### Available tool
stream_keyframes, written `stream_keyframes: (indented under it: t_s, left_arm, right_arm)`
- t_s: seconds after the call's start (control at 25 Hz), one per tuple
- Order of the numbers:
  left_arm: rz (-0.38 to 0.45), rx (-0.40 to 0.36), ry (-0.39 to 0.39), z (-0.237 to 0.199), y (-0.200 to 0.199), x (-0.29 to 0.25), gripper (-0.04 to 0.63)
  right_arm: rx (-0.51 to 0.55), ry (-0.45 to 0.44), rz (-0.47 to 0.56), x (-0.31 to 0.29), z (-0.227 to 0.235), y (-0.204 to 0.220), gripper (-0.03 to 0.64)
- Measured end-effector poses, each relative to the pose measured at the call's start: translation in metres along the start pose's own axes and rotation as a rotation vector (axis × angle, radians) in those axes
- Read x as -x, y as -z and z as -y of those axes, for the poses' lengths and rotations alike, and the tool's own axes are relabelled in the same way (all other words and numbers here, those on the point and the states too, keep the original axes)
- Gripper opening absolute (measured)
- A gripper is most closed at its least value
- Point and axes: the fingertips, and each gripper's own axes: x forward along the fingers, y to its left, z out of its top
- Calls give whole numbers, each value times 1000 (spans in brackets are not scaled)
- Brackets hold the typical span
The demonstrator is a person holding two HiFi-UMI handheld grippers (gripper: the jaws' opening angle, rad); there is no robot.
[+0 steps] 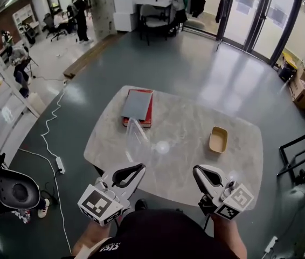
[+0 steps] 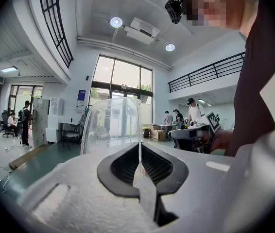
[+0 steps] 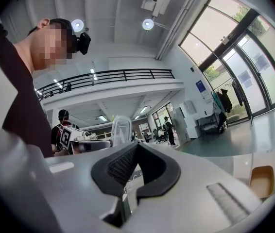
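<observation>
clear tub (image 1: 137,139): see-through plastic, rounded corners, over the near-left part of the table, between the left gripper and the books; whether it touches the table top cannot be told.
tub in left gripper view: stands upright straight ahead of the jaws (image 2: 111,125), one thin edge running down into them.
left gripper (image 1: 136,169): jaws pressed together on the tub's thin edge, dark pads closed round it (image 2: 140,149).
right gripper (image 1: 198,171): jaws drawn together, pad tips meeting, nothing between them (image 3: 136,144); held over the near-right edge of the table, well apart from the tub.
the two grippers: side by side at about the same height, each showing in the other's view.
table (image 1: 195,107): pale marbled top with rounded corners, on a grey floor.
books (image 1: 137,106): a grey one on a red one, flat on the far-left part of the table, just beyond the tub.
tray (image 1: 218,139): small, tan, empty, on the right part of the table, beyond the right gripper and apart from it; it shows low at the right in the right gripper view (image 3: 260,181).
cable (image 1: 47,134): white, along the floor left of the table.
</observation>
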Motion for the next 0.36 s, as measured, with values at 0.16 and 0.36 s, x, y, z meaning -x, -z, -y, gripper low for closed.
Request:
stream_keyframes:
  t_s: [0.16, 0.36]
  left_arm:
    - [22, 5, -56, -10, -4, 16, 18]
    - [28, 6, -97, -22, -1, 31, 18]
  right_arm:
    - [-8, -60, -18, -18, -6, 0, 0]
    - [1, -102, -20, -37, -14, 0, 0]
